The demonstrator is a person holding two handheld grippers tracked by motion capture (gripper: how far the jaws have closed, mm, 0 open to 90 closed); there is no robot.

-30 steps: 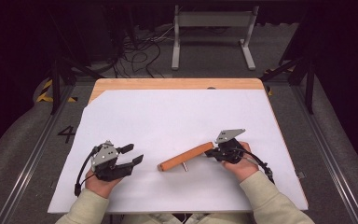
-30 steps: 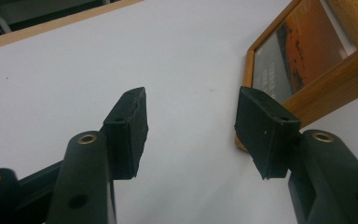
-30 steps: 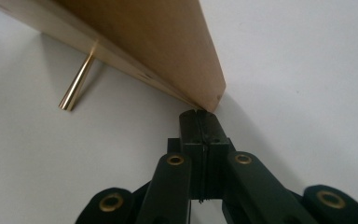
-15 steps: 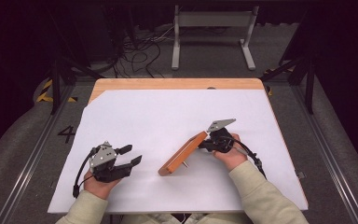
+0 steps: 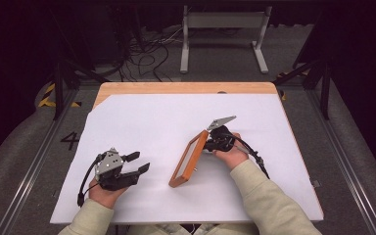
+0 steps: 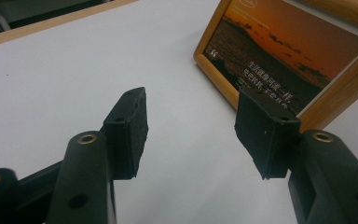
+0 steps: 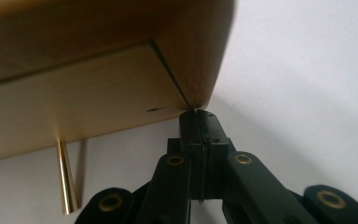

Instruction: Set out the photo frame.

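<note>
A wooden picture frame stands on edge on the white table sheet, its sunset print facing my left gripper. My right gripper is shut with nothing between its jaws, and its tips press against the back corner of the frame. A brass support peg sticks down from the frame's back. My left gripper rests at the near left, open and holding nothing, with its jaws pointing toward the frame's near corner, a short way off.
The white sheet covers a wooden table whose bare edge shows at the far side. Beyond it on the floor are a metal stand and loose cables. Metal rails run along both sides of the table.
My right gripper has moved left and away from me, pushing the frame's far end round. The frame has swung from lying across the table to pointing more away. The left gripper has kept still.
</note>
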